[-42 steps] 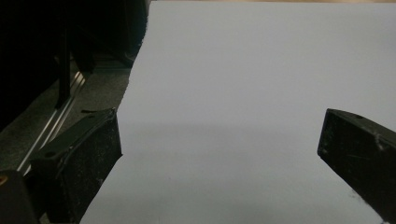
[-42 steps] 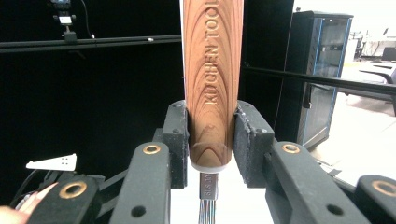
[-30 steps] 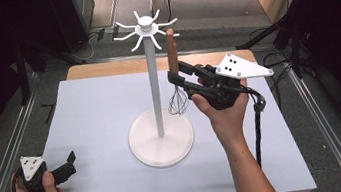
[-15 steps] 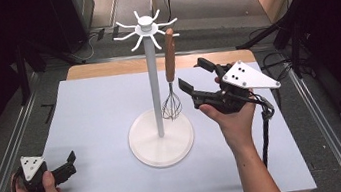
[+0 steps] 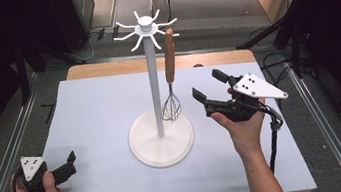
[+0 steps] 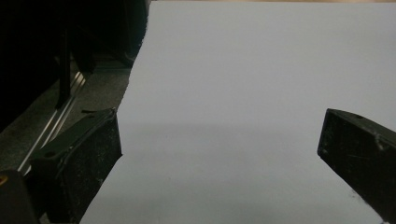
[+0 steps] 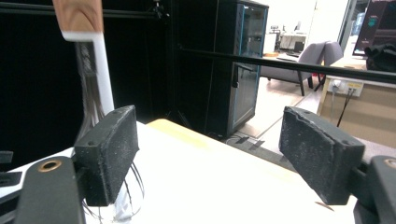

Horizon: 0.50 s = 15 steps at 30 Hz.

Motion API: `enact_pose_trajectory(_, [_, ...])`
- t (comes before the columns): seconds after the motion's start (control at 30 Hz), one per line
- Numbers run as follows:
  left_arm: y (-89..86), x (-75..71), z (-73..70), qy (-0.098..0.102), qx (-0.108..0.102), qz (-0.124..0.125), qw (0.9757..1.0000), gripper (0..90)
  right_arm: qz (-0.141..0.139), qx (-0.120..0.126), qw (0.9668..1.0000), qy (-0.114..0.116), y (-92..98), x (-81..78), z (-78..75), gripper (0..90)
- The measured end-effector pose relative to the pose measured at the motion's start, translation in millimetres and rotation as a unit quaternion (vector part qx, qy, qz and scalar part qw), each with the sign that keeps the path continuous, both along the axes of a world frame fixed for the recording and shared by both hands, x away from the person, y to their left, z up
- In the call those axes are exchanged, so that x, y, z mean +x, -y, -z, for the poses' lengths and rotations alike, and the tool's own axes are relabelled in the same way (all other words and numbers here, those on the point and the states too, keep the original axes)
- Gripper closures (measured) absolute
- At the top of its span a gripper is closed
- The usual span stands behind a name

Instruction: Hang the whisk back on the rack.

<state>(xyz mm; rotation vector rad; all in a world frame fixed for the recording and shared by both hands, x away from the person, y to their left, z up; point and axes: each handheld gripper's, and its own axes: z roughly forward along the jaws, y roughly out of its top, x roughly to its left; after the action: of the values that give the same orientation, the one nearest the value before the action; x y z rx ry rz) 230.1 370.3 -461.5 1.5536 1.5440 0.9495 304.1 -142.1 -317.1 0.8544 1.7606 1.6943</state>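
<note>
Whisk with a brown wooden handle and wire head hangs from an arm of a white rack standing mid-tabletop, its wires dangling just above the round base. At far left, the left hand-held gripper sits low near the tabletop's front corner, jaws spread wide over bare white surface in its own view. To the right of the rack, the right hand-held gripper is held near the whisk but apart from it, jaws wide open and empty. In the right gripper view, the whisk's handle is cut off at the top edge, and the near jaw covers part of its wires.
</note>
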Motion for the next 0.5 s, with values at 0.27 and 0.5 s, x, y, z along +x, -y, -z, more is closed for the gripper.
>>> enact_pose_trajectory(0.27, [0.1,-0.1,0.0,0.001,0.000,0.000,1.0000,0.1,0.025,-0.010,0.9995,-0.015,13.2,-4.0,17.0,14.0])
enact_pose_trajectory(0.5, [0.1,-0.1,0.0,0.001,0.001,0.000,1.0000,0.1,0.039,-0.010,0.9990,-0.020,29.3,-8.3,34.0,7.5])
